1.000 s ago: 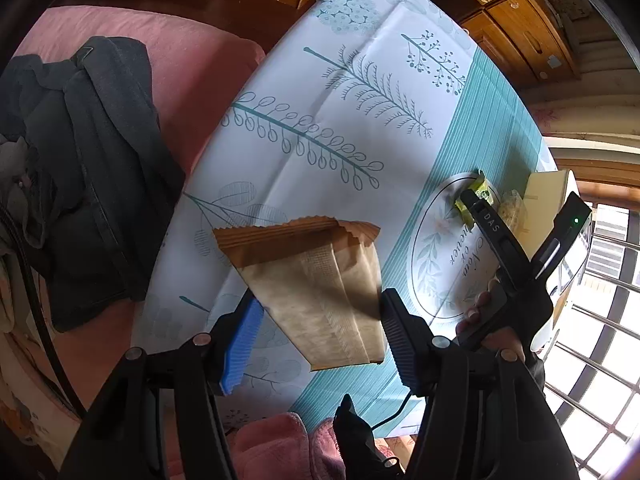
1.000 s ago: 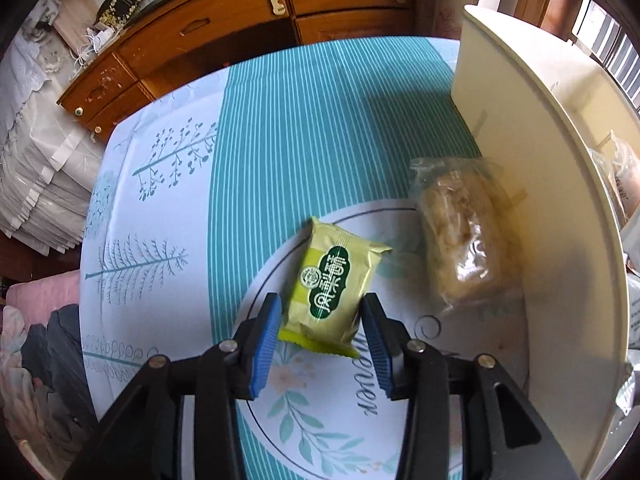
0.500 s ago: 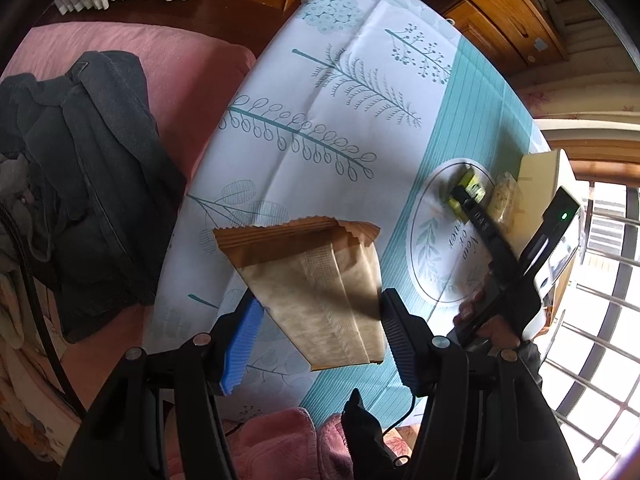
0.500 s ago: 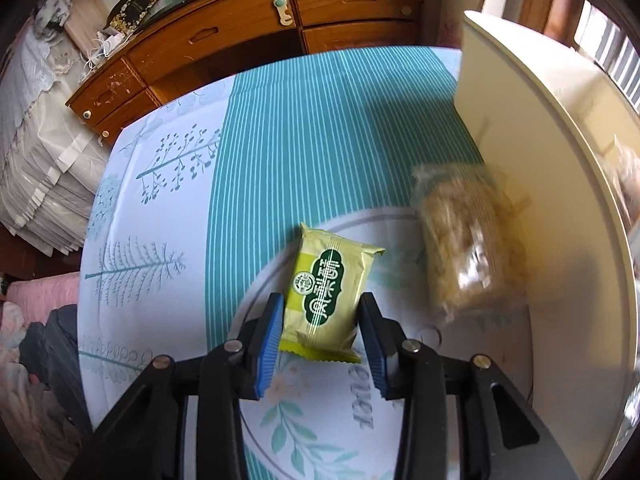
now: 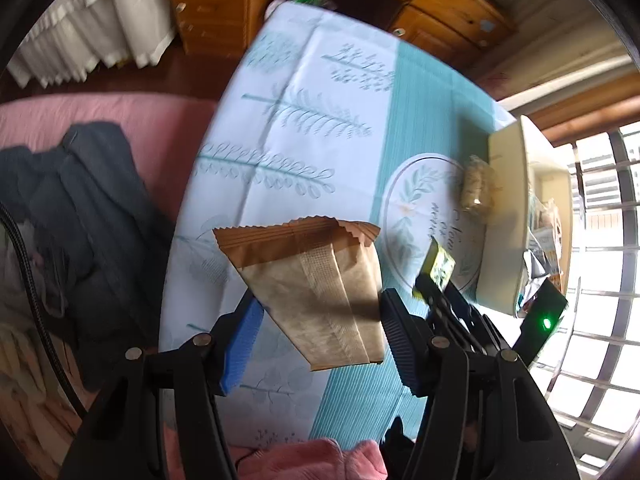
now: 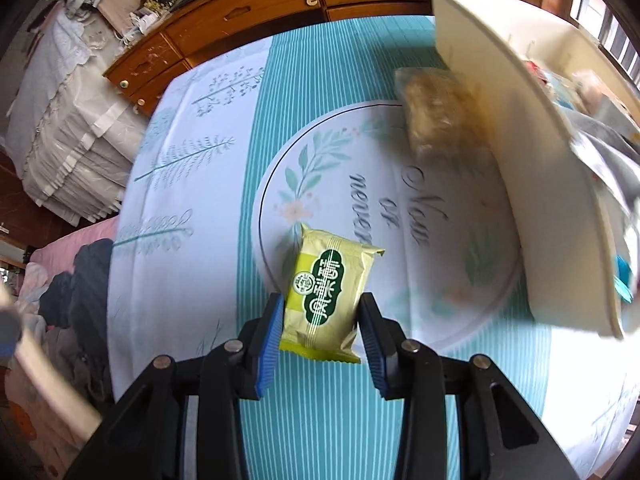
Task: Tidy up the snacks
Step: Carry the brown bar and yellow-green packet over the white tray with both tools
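- Left gripper [image 5: 318,316] clamped on a brown paper-look snack packet [image 5: 316,280], pads pressing both side edges, packet tilted with its crimped top edge pointing away from the camera.
- Packet lifted clear above the tablecloth [image 5: 304,92], hanging over the white leaf-print part close to the near edge.
- Right gripper [image 6: 320,322] squeezed on a green-yellow snack pack [image 6: 326,294], blue pads against its left and right sides, lower half between the fingers, upper half sticking out ahead.
- Green pack up off the cloth too, floating over the rim of the round printed medallion [image 6: 400,200] where it meets the teal stripes.
- In the left wrist view, same green pack [image 5: 436,266] visible just right of the brown packet, pinched at the tip of the other gripper [image 5: 430,294], the two snacks close but apart.
- Clear bag of beige crumbly snack [image 6: 436,112] lying on the far side of the medallion, right up against the wall of the cream bin [image 6: 532,168].
- Bin at the right side of the table, some wrappers inside, too blurred to name.
- Dark clothing [image 5: 80,208] heaped on a pink cushion beside the table, wooden drawers [image 6: 248,8] behind.
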A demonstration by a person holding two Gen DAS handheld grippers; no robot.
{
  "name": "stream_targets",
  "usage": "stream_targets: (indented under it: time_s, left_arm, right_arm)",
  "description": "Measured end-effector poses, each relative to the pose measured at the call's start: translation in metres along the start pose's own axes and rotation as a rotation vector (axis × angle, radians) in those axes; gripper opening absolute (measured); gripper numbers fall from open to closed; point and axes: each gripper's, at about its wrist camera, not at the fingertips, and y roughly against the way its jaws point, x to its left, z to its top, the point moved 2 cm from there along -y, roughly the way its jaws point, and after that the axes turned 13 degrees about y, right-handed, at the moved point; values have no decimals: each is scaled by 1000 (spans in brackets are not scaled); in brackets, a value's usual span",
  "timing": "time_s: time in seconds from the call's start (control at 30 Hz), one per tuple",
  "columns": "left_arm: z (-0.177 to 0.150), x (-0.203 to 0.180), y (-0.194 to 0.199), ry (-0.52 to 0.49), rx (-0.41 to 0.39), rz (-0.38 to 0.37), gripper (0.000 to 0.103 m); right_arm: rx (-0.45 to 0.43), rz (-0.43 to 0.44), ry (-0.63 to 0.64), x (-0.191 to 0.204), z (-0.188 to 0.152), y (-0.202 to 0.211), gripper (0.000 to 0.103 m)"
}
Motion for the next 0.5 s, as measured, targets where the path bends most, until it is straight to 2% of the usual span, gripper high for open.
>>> stream_targets:
  time_s: [0.2, 0.5]
  left_arm:
    - [-18, -25, 7, -77, -60, -47, 58]
    - [-56, -77, 22, -201, -210, -99, 59]
  right_arm:
    - [-88, -3, 5, -4, -20, 44, 38]
    - [-226, -7, 37, -26, -40, 105, 38]
